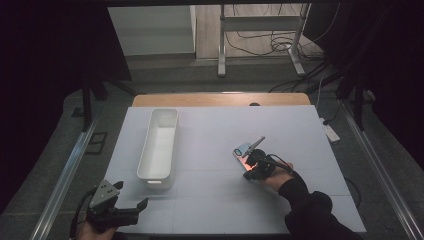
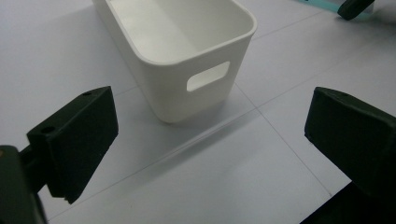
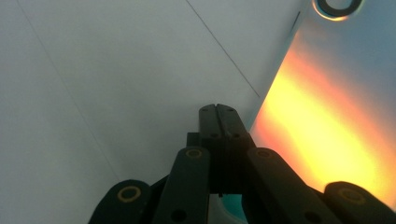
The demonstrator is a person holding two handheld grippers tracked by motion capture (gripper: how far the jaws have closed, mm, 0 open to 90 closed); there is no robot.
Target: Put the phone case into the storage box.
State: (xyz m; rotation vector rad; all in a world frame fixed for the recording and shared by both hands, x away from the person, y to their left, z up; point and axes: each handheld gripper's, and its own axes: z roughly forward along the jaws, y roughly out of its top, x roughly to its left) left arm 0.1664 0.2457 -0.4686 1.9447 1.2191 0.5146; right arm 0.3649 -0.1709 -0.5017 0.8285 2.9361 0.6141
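At the right-hand middle of the desk [image 1: 295, 130], the right gripper [image 1: 248, 161] has its fingers clenched flat against each other. A sliver of teal shows between them low down in the right gripper view, so they seem to pinch the thin edge of the glossy flat piece [image 1: 242, 150]. The piece sits just past the fingertips, its shiny face catching an orange glare, and one end appears tilted up off the surface. The white bin [image 1: 148, 145] stands well apart to the left, empty as far as its inside can be seen.

The grip is the weak spot. A hold on so narrow a margin of a slick, stiff sheet leaves most of the piece hanging free beyond the fingers. Any quick swing toward the bin could make it pivot or slide out and slap back onto the desk. If the far end is dragging, it could catch on the mat and twist in the fingers.

The bin is long and narrow, so a piece carried crosswise could strike a rim and knock the light container askew rather than drop in.

The left gripper [image 1: 131, 195] waits at the near left corner, fingers spread wide and empty, aimed at the handle end of the bin — close enough to steady it, but touching nothing now.
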